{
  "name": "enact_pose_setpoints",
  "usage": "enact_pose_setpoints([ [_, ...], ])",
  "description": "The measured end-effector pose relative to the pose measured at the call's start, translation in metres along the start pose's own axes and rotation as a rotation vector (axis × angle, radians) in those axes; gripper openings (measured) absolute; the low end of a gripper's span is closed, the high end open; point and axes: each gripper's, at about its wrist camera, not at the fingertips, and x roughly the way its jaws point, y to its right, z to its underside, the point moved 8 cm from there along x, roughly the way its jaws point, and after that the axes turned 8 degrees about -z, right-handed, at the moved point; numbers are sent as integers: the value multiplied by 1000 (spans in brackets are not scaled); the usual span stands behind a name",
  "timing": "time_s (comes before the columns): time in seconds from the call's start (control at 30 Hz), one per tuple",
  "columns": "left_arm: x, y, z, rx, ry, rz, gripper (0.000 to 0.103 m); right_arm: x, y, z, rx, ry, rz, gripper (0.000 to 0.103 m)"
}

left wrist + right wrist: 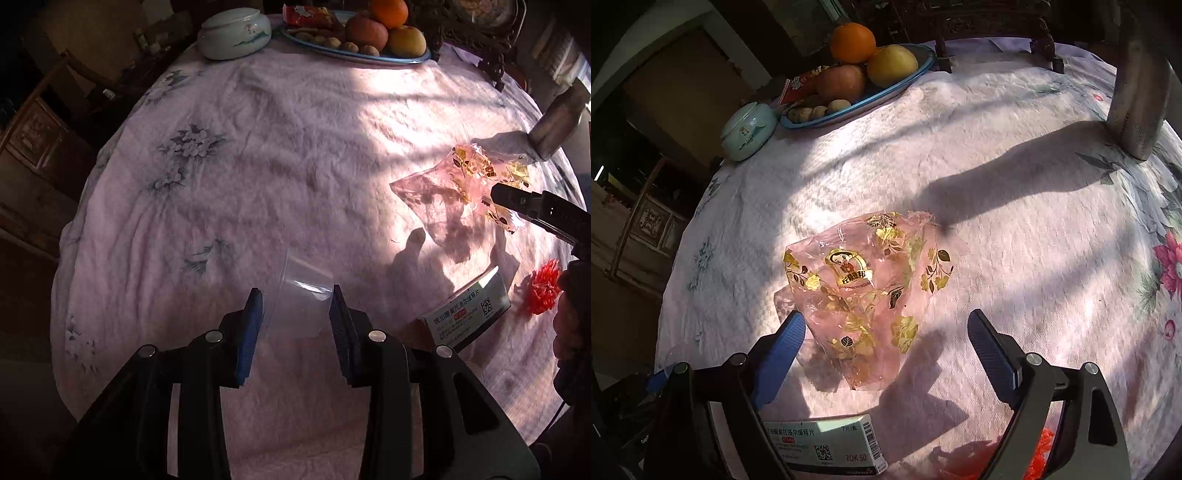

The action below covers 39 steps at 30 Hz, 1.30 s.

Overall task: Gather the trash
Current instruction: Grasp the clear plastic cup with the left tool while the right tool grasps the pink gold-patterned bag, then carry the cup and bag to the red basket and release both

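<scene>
My left gripper (297,314) is shut on a clear plastic cup (301,291), which lies on its side between the blue pads, low over the pink floral tablecloth (258,147). My right gripper (886,334) stands open above the near end of a pink cellophane wrapper (864,280) with gold leaves; its pads do not touch the wrapper. The left wrist view shows that wrapper (443,188) at the right, with the right gripper (517,201) over it. A white medicine box (827,443) (469,314) and a red frilly scrap (545,291) (1043,454) lie close by.
At the far side stand a blue plate of fruit and nuts (354,55) (849,110), a pale green lidded jar (234,33) (748,129) and a dark carved stand (997,33). A metal canister (1137,92) (557,122) stands at the right. Wooden furniture (37,140) flanks the table's left edge.
</scene>
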Motion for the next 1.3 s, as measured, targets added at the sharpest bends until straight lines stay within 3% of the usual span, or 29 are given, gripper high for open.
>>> enact_pose_setpoints([
  [0.17, 2, -8, 6, -29, -18, -7, 38, 19, -6, -2, -22, -17, -12, 92],
  [0.2, 2, -9, 7, -32, -18, -8, 38, 20, -12, -2, -45, -21, -23, 70],
  [0.23, 1, -10, 8, -33, -16, -9, 37, 22, -19, -1, -71, -36, -44, 31],
  [0.27, 0, -10, 8, -33, -14, -8, 37, 24, -26, 1, -89, -57, -57, 28],
  [0.73, -31, -39, 11, -61, 66, 0, 37, -33, -120, 26, -307, 22, -65, 22],
  [1.0, -44, -81, 38, -127, 84, -21, 37, -33, -165, 58, -381, -11, -89, 22],
  [1.3, -57, -153, 87, -275, 71, -87, 37, -15, -242, 102, -521, -86, -171, 22],
])
